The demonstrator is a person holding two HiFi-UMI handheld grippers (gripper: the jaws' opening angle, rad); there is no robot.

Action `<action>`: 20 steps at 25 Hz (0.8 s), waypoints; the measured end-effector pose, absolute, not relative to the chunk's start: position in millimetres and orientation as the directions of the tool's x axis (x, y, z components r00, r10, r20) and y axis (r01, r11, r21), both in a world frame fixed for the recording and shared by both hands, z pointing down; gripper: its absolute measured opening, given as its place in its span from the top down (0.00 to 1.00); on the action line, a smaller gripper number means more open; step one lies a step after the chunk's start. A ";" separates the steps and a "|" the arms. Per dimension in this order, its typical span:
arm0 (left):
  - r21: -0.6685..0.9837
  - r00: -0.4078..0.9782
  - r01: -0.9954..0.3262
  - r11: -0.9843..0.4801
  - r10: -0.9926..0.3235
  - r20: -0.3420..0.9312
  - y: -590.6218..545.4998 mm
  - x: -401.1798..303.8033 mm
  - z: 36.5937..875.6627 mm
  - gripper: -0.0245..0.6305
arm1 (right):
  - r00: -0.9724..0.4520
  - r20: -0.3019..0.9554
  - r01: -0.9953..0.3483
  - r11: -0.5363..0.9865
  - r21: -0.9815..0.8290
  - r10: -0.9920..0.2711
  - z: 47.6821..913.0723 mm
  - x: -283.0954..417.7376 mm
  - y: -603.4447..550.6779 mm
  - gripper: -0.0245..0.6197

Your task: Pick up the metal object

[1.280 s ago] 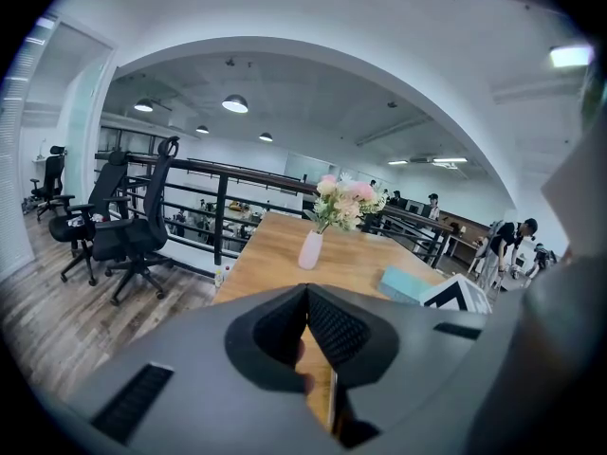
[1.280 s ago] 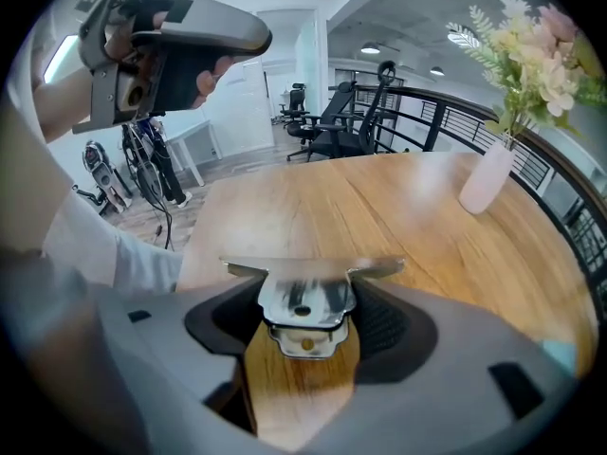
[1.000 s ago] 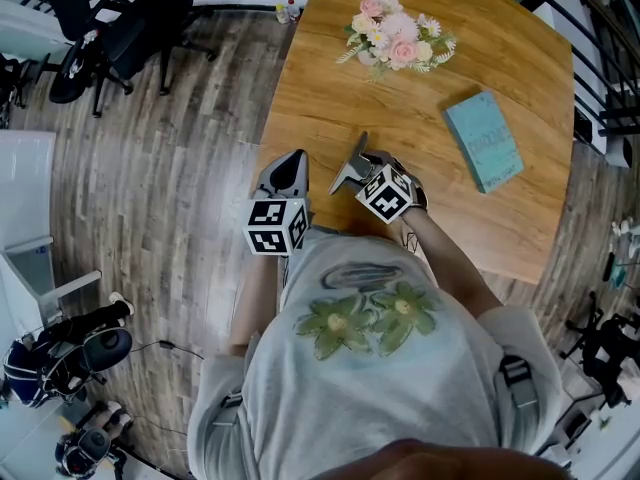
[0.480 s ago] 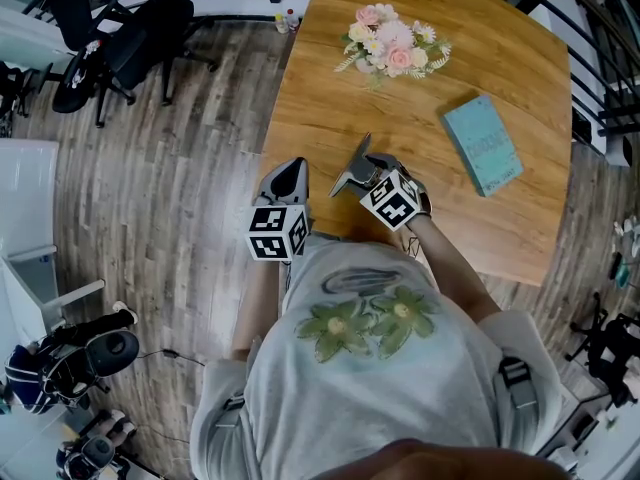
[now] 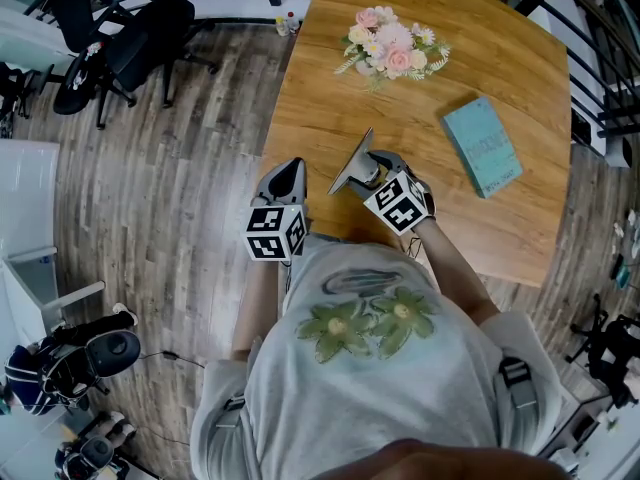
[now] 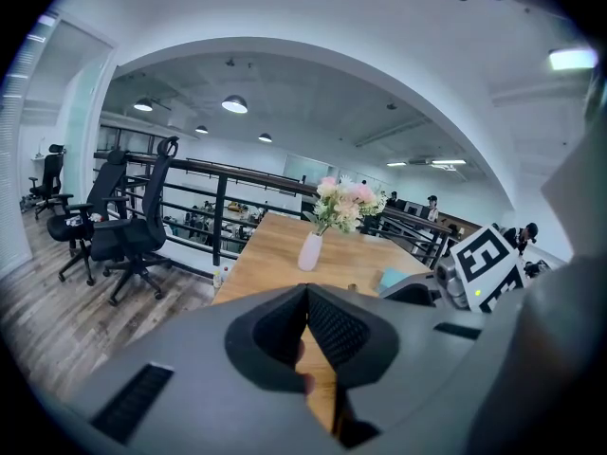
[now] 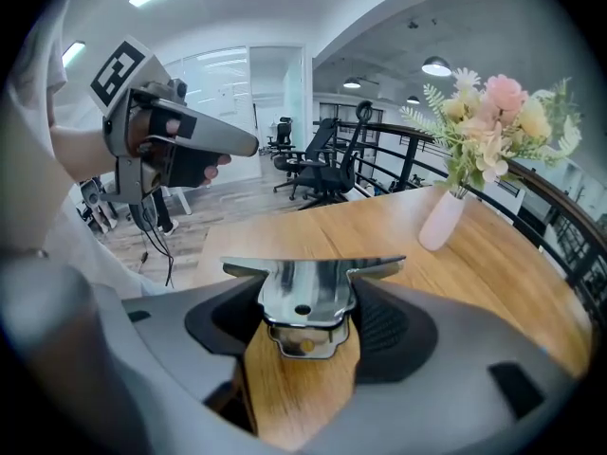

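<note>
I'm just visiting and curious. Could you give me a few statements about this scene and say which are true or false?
1. The right gripper has its jaws clasped on the metal object. True.
2. The left gripper has its jaws wide apart. False: they are together, with nothing between them.
3. A teal book lies on the wooden table. True.
4. The flowers stand on the floor. False: they stand on the table.

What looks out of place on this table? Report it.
Nothing stands out. The vase of flowers stands upright, the teal book lies flat on the table, and the right gripper holds the metal object squarely.
</note>
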State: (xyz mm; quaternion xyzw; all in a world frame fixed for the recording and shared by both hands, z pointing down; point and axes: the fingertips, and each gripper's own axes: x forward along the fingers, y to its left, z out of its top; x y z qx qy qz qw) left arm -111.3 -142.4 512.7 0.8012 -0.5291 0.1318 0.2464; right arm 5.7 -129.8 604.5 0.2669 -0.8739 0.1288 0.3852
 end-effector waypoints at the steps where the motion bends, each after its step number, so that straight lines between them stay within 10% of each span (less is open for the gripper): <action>1: 0.256 0.405 -0.913 -0.318 -0.783 0.471 -142.5 -111.5 512.7 0.95 | -0.565 0.737 -0.565 0.825 -0.018 -0.370 601.6 5.9 -129.8 0.51; 20: 0.246 0.411 -0.911 -0.331 -0.782 0.469 -143.9 -107.8 512.4 0.95 | -0.603 0.658 -0.572 0.820 0.039 -0.452 547.1 11.4 -138.6 0.51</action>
